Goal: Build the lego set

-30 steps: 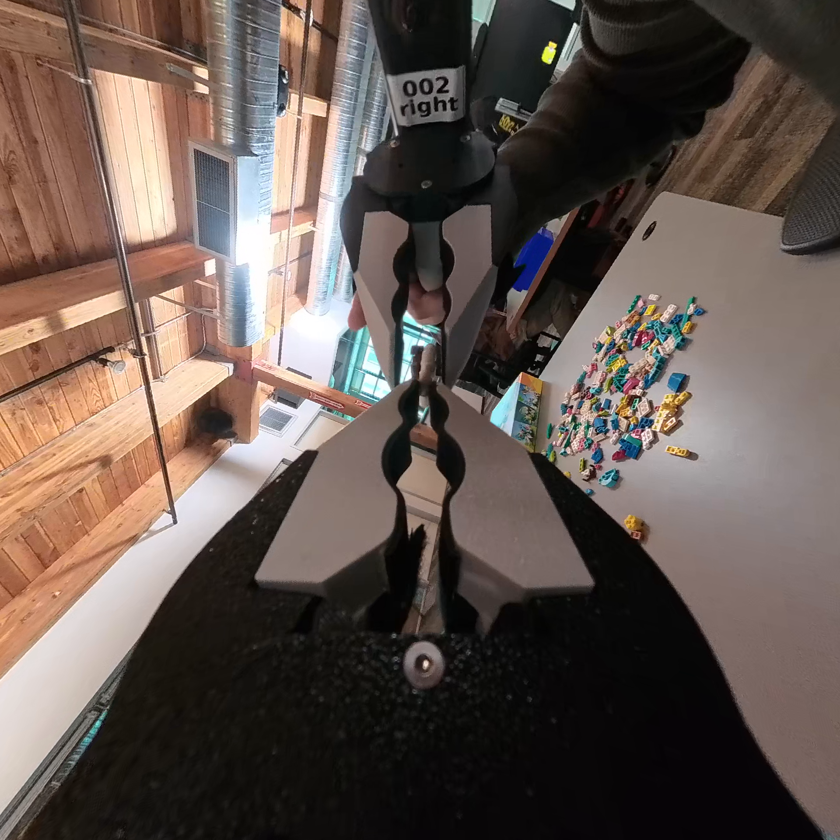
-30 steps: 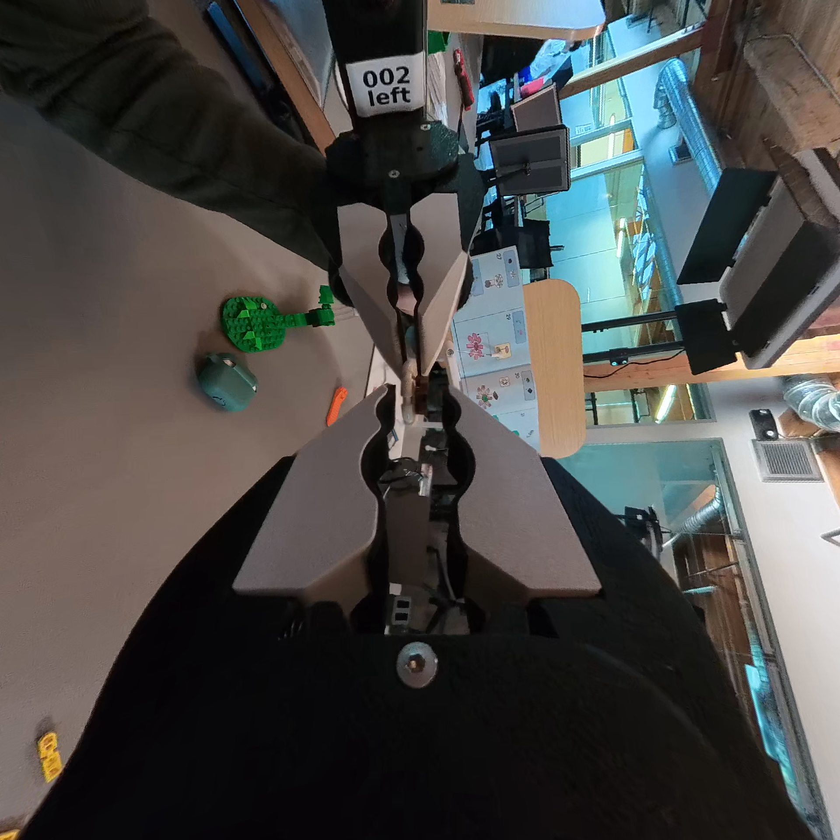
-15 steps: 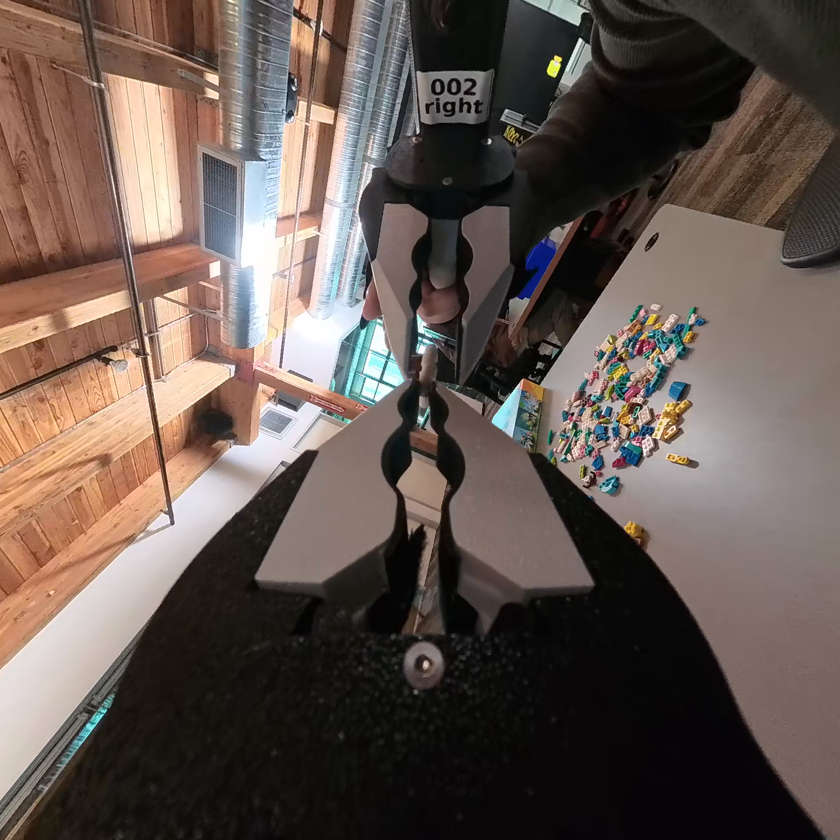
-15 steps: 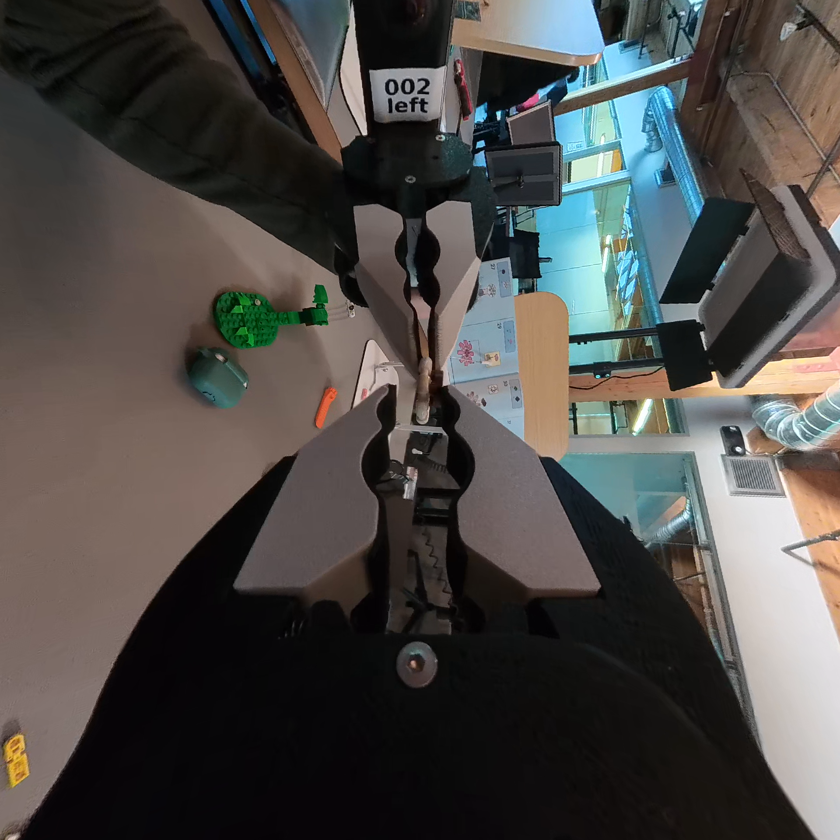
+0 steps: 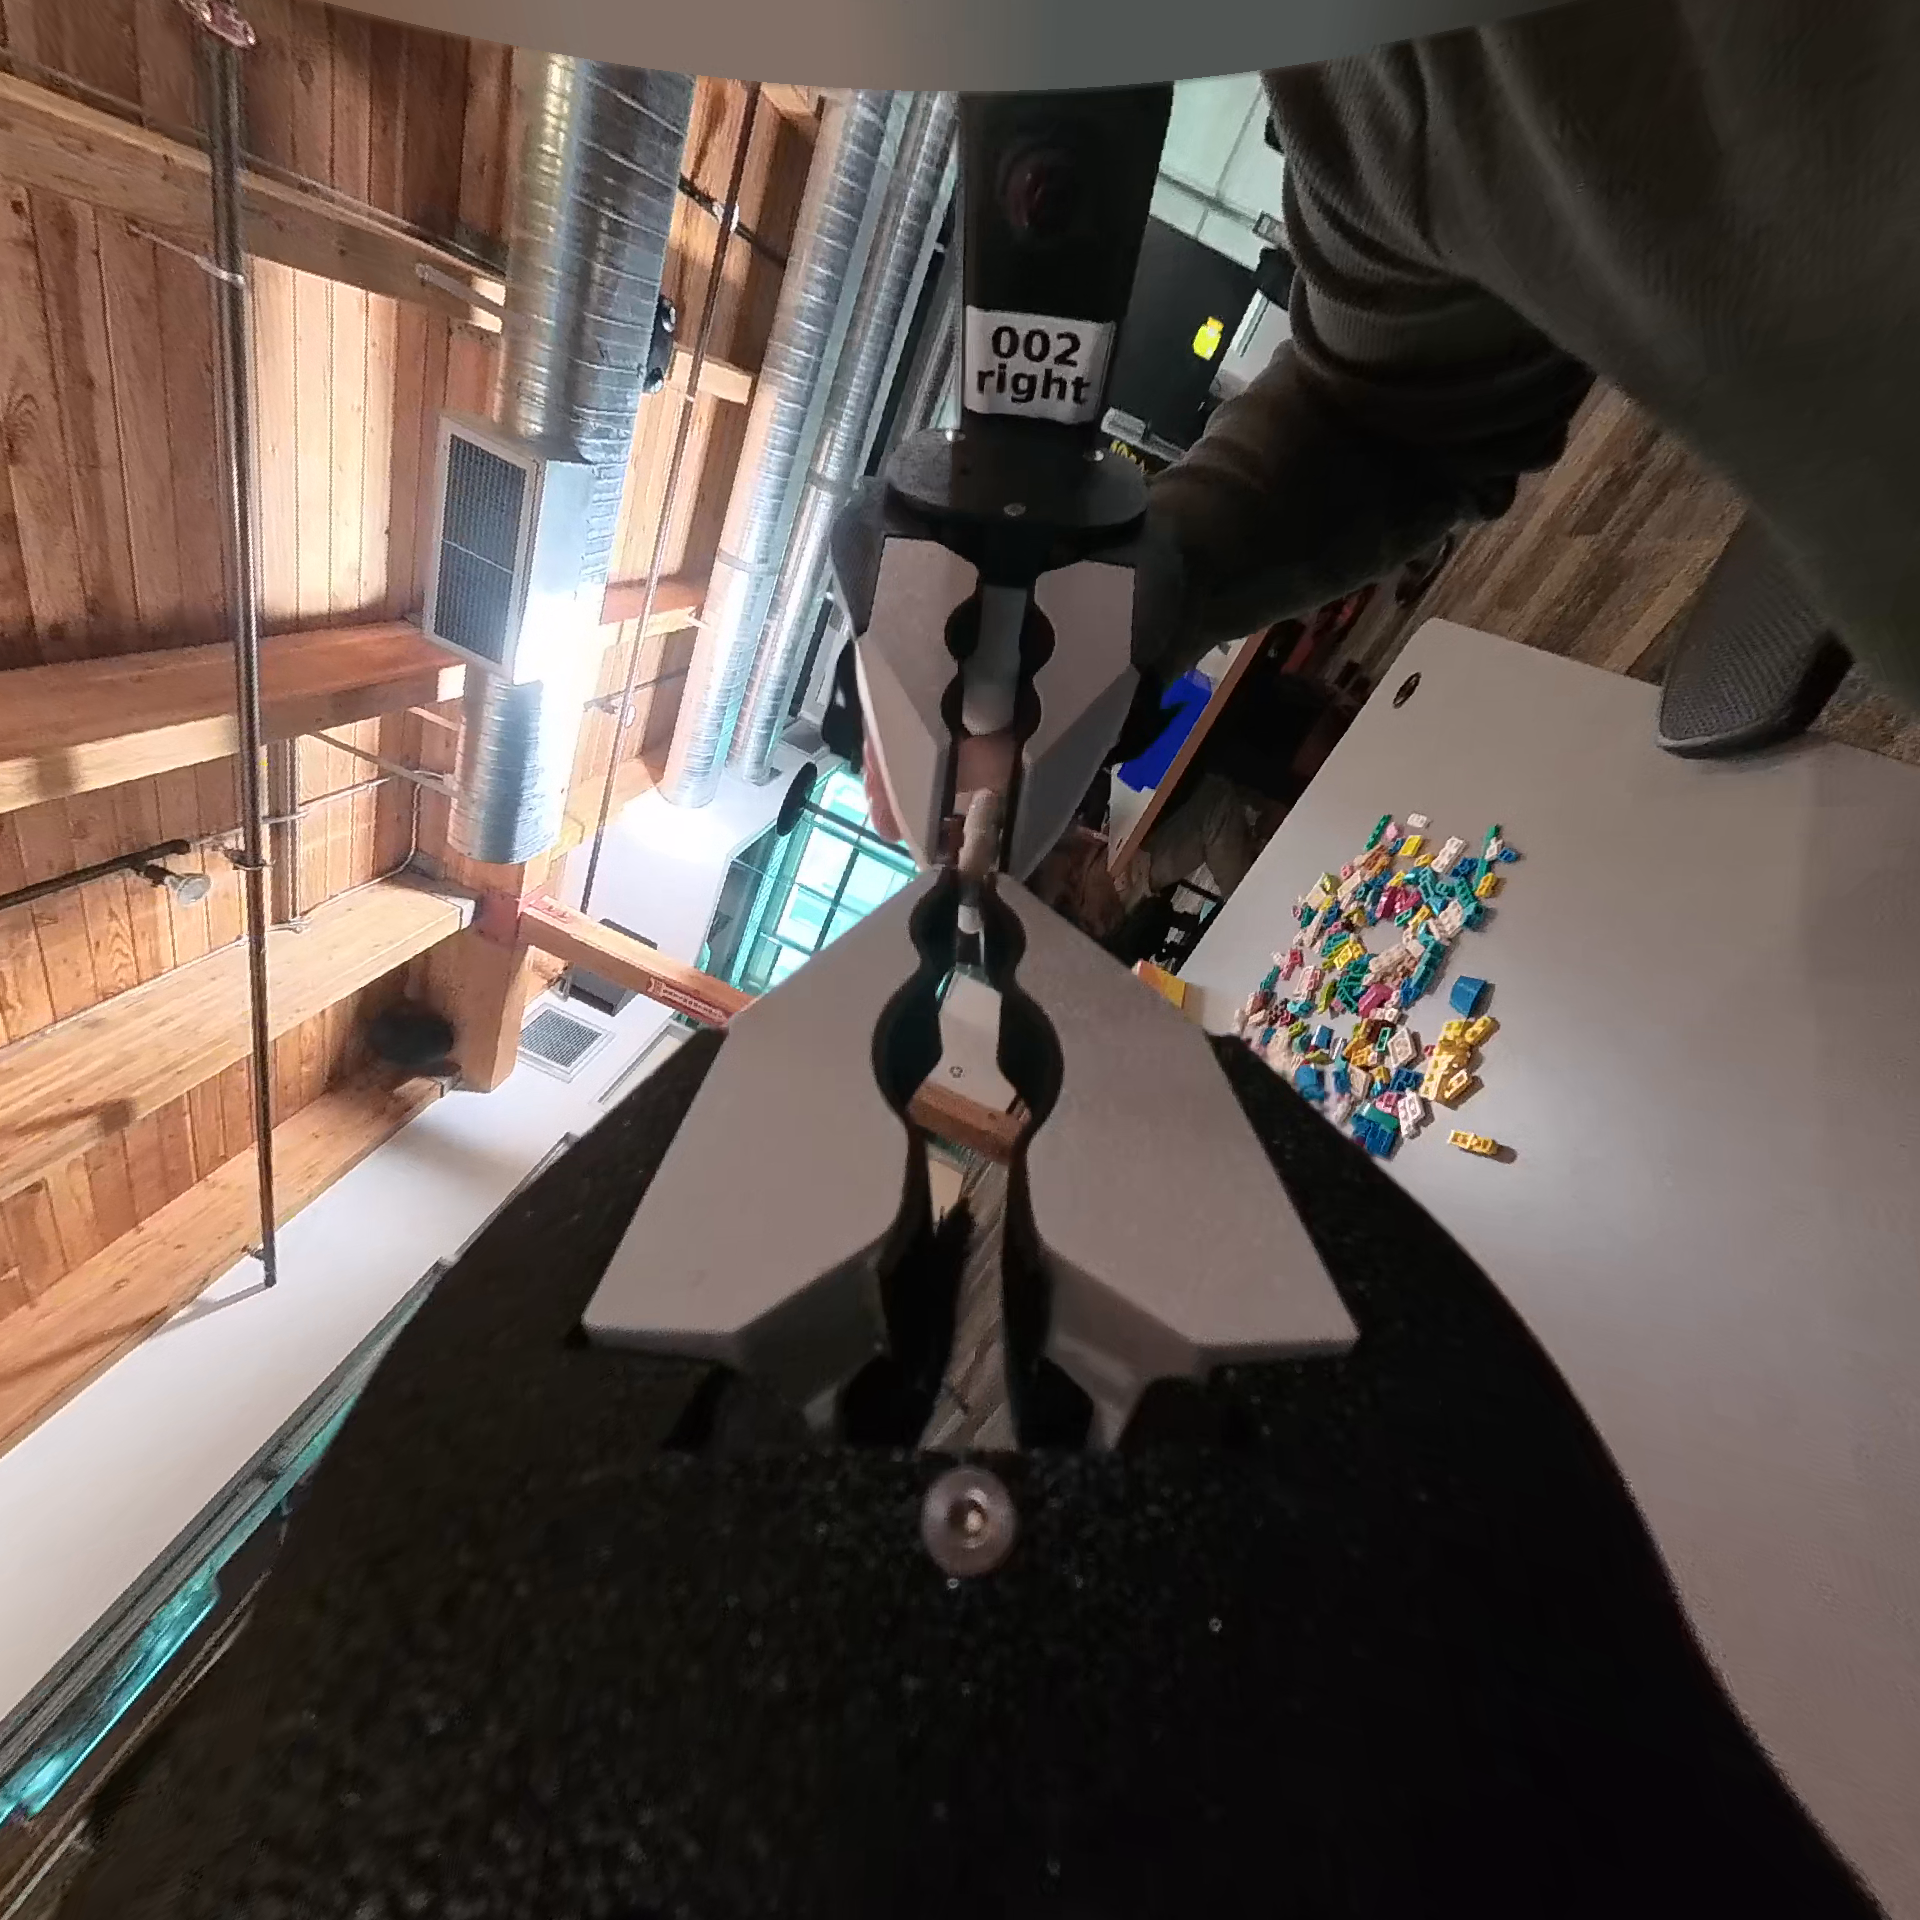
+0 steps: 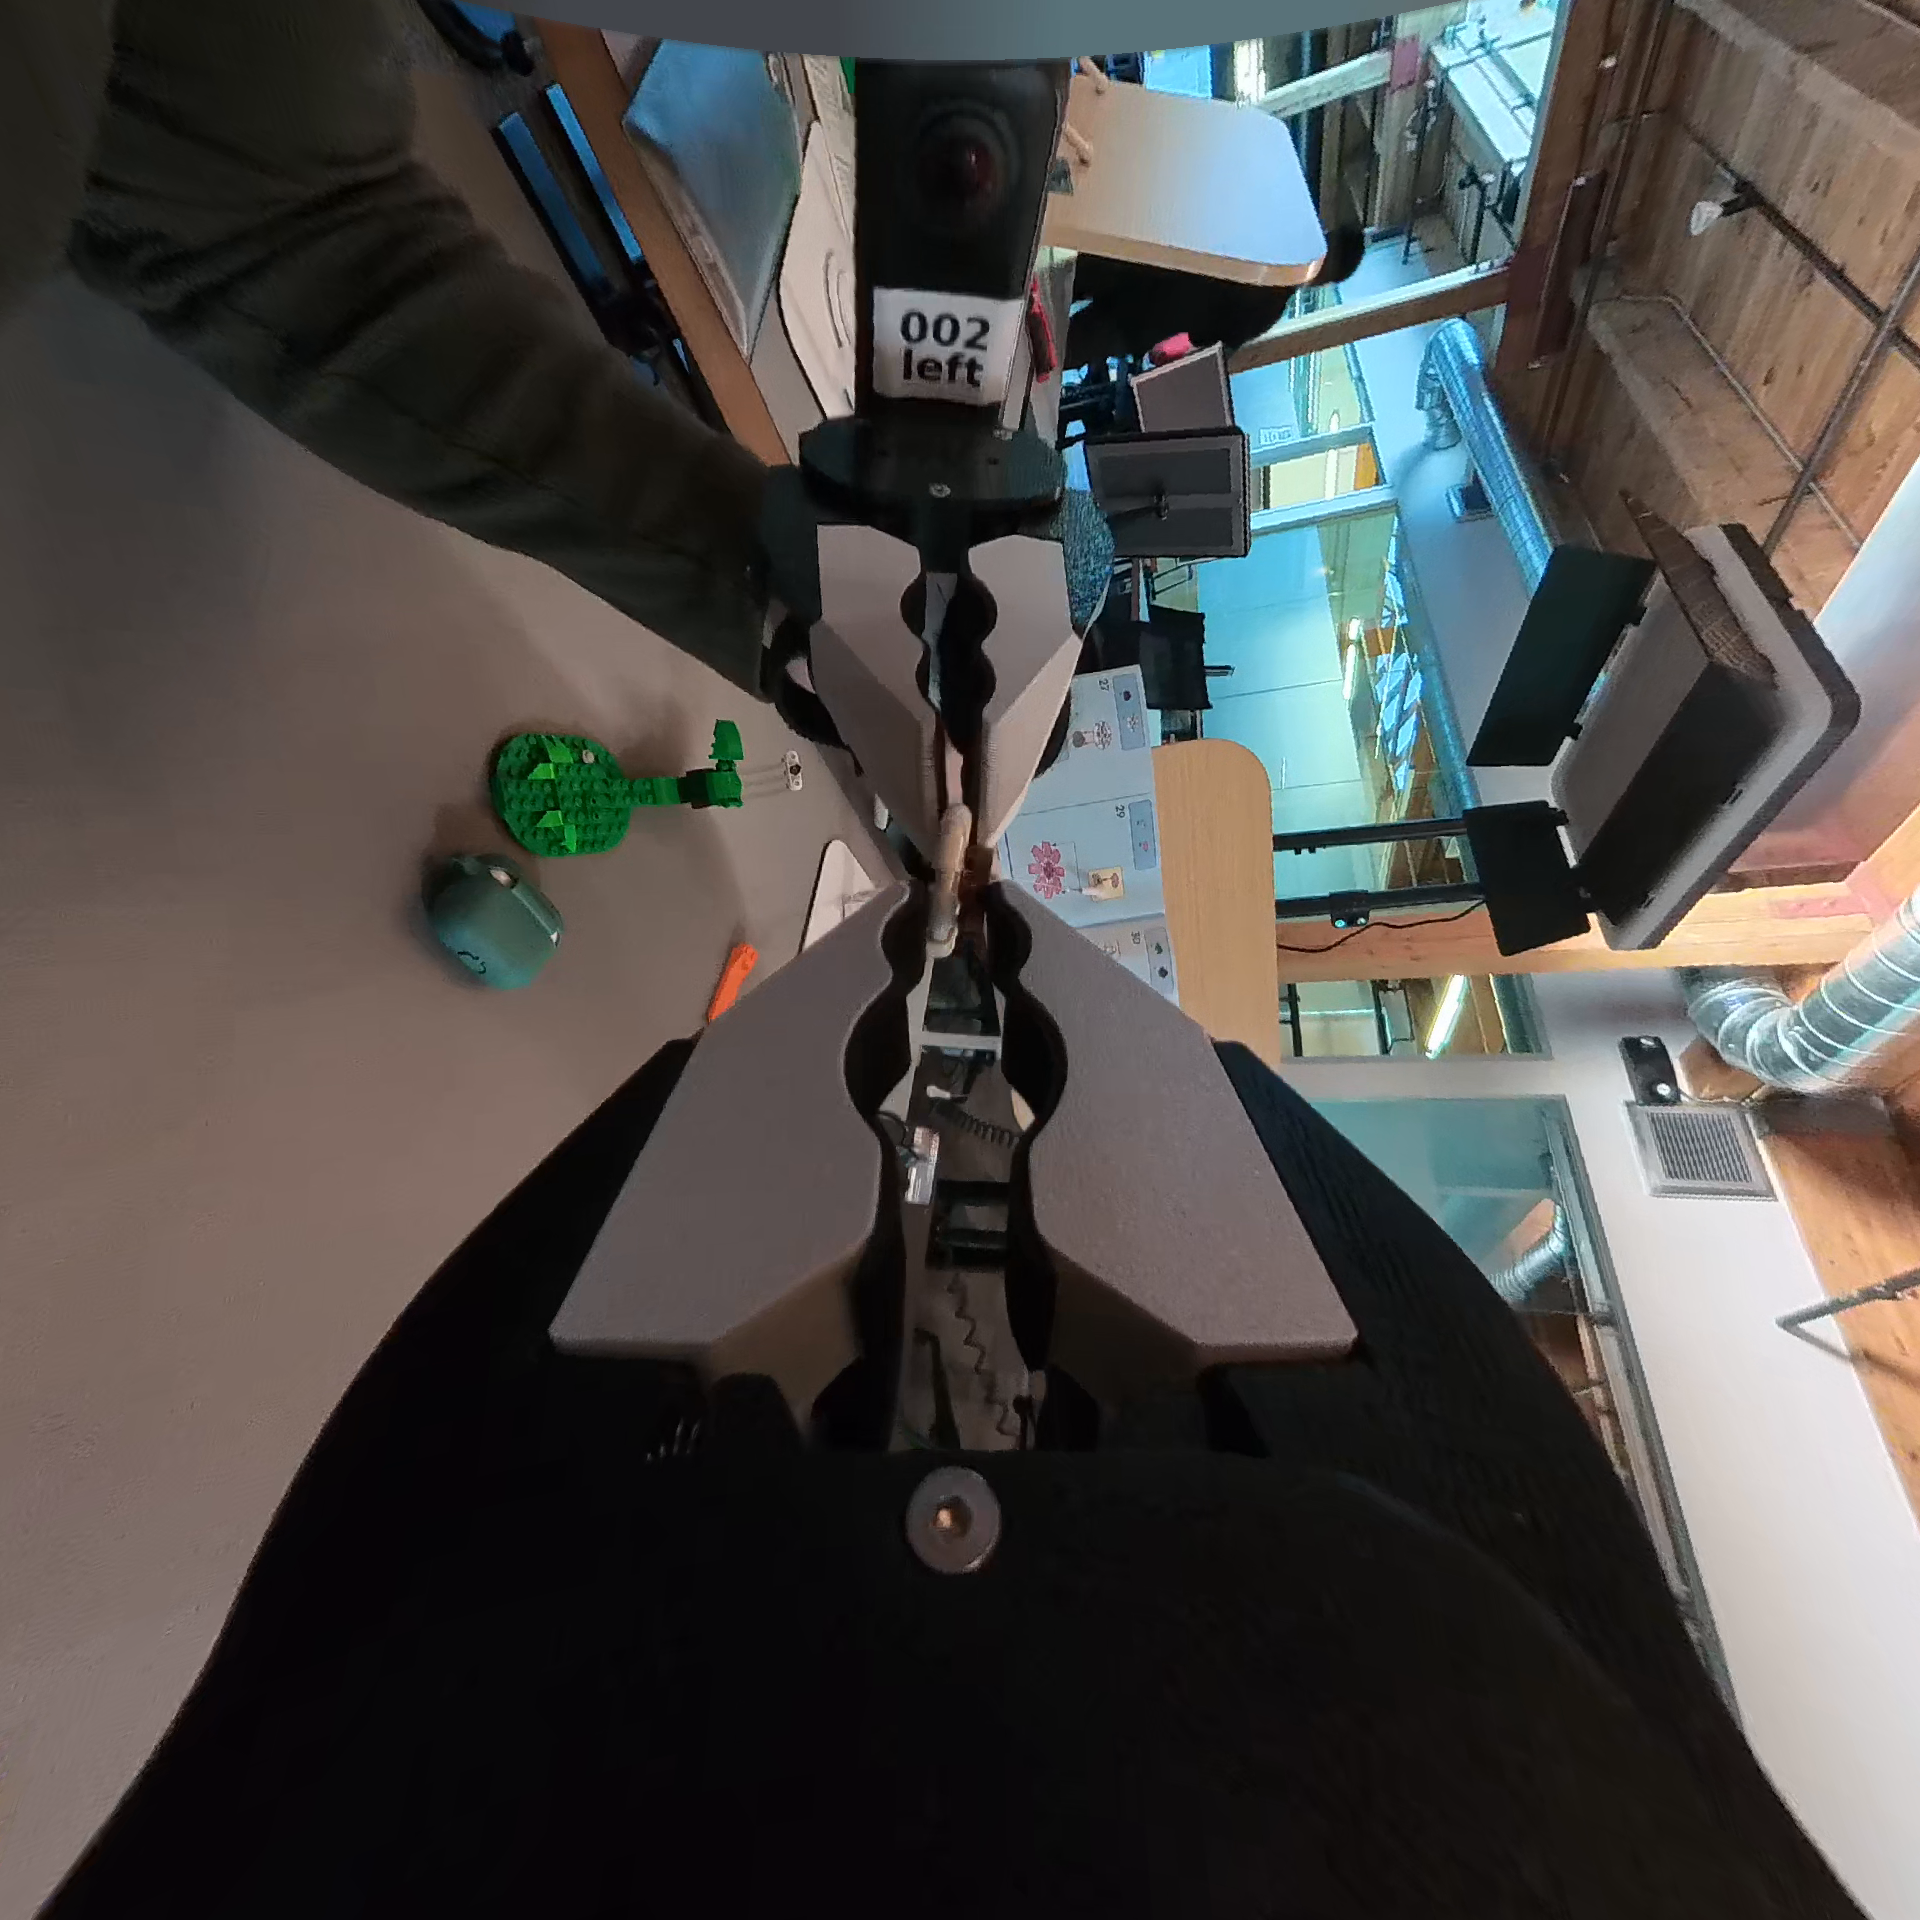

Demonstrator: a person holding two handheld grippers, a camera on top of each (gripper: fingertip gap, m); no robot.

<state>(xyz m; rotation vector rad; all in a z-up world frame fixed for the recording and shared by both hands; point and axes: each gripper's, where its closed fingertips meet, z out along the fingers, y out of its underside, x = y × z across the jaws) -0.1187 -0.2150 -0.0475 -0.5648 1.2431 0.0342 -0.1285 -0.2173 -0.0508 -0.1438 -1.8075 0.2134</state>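
Both grippers are raised above the table and meet tip to tip. My left gripper point(image 5: 961, 896) is shut on one end of a small beige lego piece point(image 5: 978, 831). My right gripper point(image 5: 971, 847) faces it from above, shut on the other end. In the right wrist view, my right gripper point(image 6: 951, 906) grips the slender beige piece point(image 6: 951, 862), which has a brown bit beside it. The left gripper point(image 6: 961, 826) closes on it from the far side. A green lego build point(image 6: 566, 795) lies on the table point(image 6: 208, 1039).
A pile of loose coloured bricks point(image 5: 1382, 997) lies on the grey table point(image 5: 1714, 1247). A teal case point(image 6: 488, 920), an orange piece point(image 6: 730, 982) and an instruction booklet point(image 6: 1091, 831) sit near the green build. Sleeved arms hold both grippers. The tips of both grippers are at nearly the same place. From either gripper's tips it is about 30 cm to the teal case point(image 6: 488, 920).
Both grippers stay shut and tip to tip on the small piece. The pair has tilted and shifted a little, so the background has slid in both views.
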